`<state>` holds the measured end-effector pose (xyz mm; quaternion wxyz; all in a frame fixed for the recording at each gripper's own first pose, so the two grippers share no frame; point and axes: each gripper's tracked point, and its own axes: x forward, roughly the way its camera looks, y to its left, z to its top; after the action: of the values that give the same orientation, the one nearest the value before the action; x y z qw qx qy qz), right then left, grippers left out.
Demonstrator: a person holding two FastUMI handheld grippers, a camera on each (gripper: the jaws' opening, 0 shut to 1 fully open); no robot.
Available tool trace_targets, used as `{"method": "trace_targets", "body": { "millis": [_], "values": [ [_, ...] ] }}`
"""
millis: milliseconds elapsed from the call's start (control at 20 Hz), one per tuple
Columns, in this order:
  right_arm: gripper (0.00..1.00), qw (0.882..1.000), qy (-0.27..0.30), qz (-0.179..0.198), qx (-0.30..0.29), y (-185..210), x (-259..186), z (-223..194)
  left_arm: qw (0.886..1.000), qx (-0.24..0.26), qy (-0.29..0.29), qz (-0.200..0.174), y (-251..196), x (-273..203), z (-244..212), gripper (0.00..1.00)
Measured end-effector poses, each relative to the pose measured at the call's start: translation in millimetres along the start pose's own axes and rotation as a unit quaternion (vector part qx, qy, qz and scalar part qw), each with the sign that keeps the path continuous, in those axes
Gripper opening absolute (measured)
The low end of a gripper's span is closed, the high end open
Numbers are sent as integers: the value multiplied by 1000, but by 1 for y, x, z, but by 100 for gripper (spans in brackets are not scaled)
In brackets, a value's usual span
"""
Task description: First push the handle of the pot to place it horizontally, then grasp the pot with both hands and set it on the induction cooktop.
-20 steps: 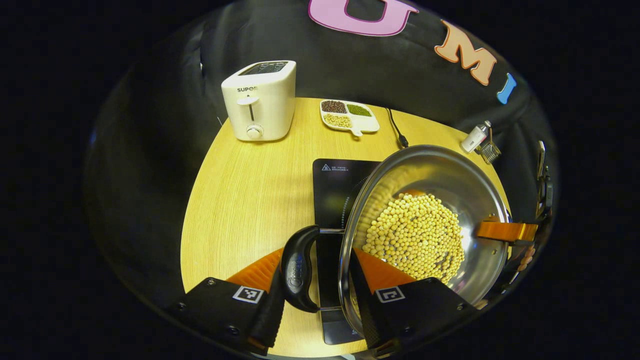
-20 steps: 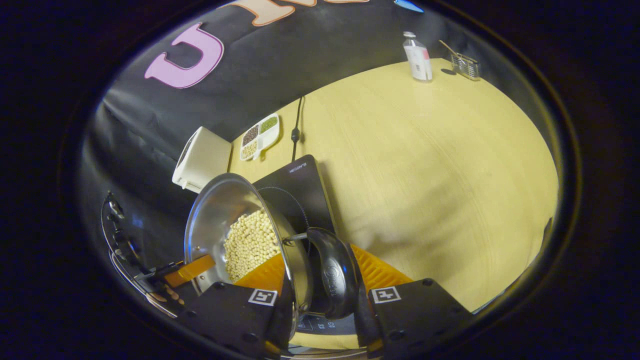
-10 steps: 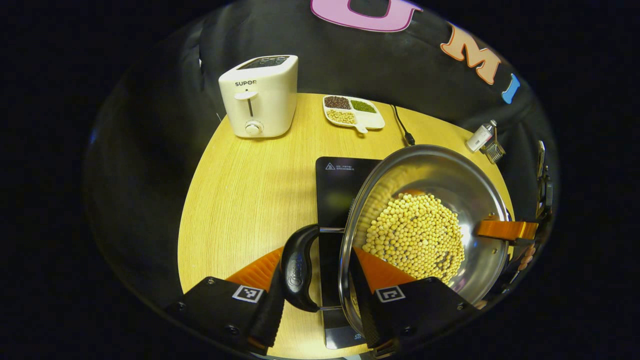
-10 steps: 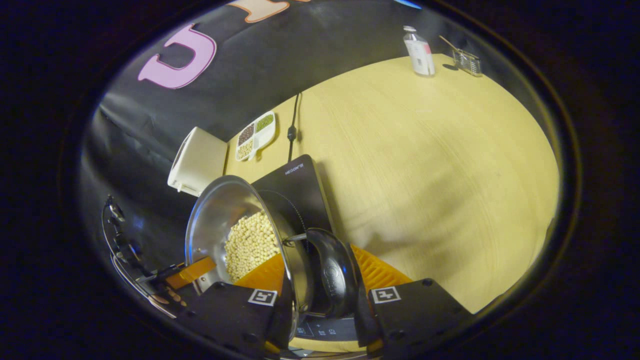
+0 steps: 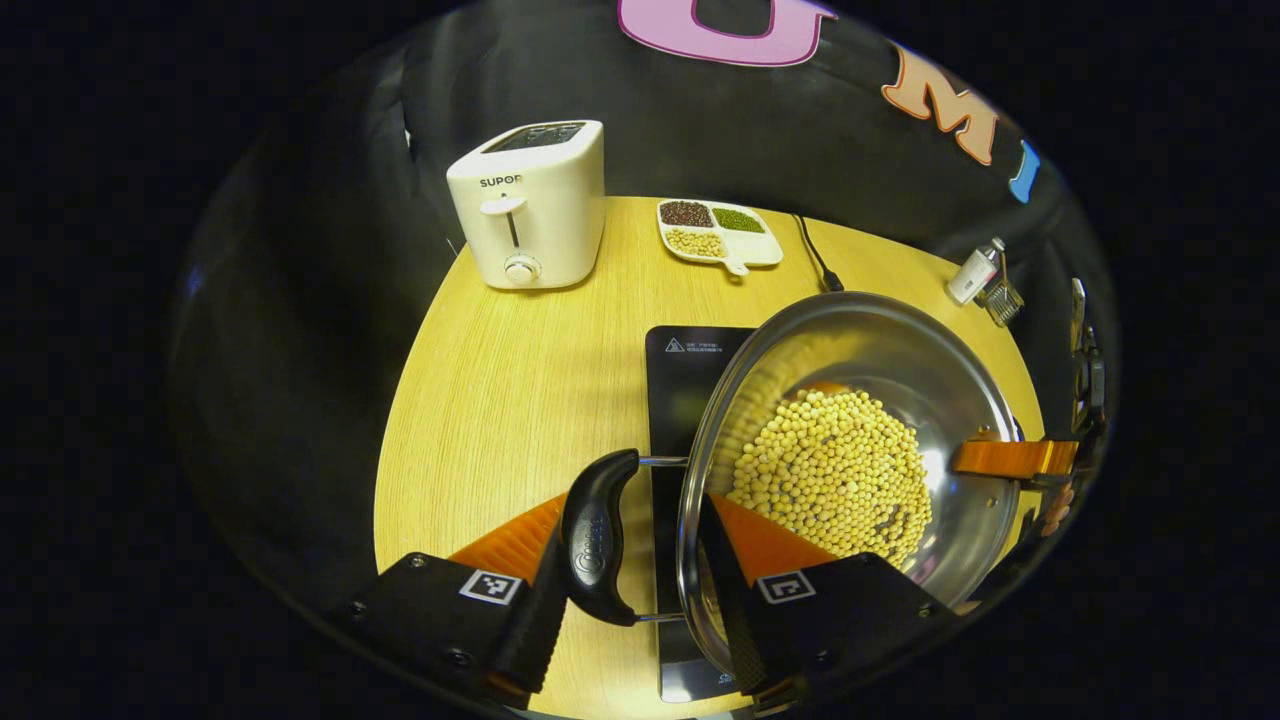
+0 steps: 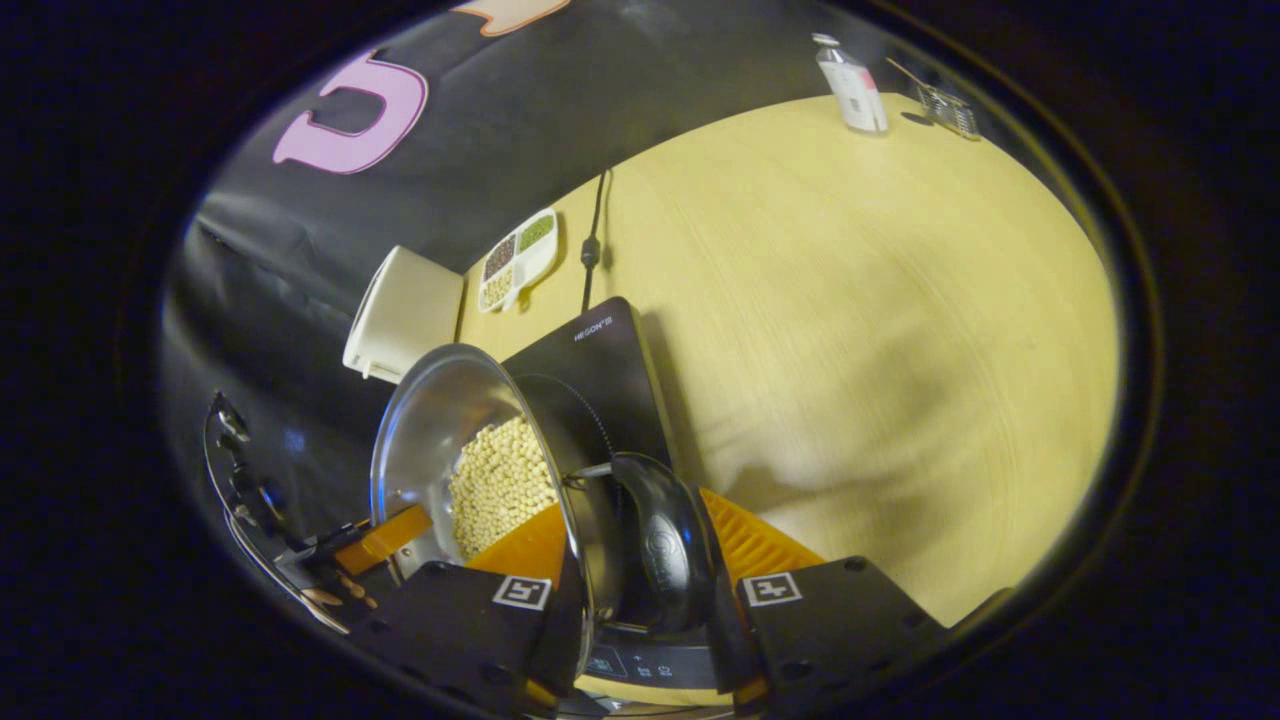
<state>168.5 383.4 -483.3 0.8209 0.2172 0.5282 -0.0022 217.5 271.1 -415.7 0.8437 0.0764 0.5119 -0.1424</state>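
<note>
Both grippers, left (image 5: 640,560) and right (image 6: 640,575), were clamped on the pot's (image 5: 850,470) side handles, pot hanging lower-center in frame over the cooktop's (image 5: 685,370) near end, so straight down next.

Steel pot (image 5: 800,350), round, shiny, holds a layer of yellow soybeans (image 5: 835,480). Black loop handle (image 5: 592,535) at its 9 o'clock side in left gripper view; second black handle (image 6: 665,555) in right gripper view. Black induction cooktop (image 5: 685,375) on the wooden table, partly under the pot.
</note>
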Motion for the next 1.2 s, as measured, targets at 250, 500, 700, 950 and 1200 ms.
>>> {"method": "trace_targets", "body": {
  "millis": [250,500,700,950,1200],
  "values": [
    [50,1000,9,6,1,1,-1,1,1000,-5,-1,2,0,1,-1,71],
    [55,1000,20,-1,-3,-3,3,-4,1000,-19,-6,2,-3,3,-2,72],
    [89,999,22,0,-27,-11,-5,-3,998,-54,-7,24,-1,0,-10,94],
    [94,999,-34,15,-39,-8,-45,27,994,-38,-93,44,0,-23,24,98],
    [100,989,-135,50,-29,4,-109,75,982,-10,-167,84,-7,-69,58,98]
  ]
}}
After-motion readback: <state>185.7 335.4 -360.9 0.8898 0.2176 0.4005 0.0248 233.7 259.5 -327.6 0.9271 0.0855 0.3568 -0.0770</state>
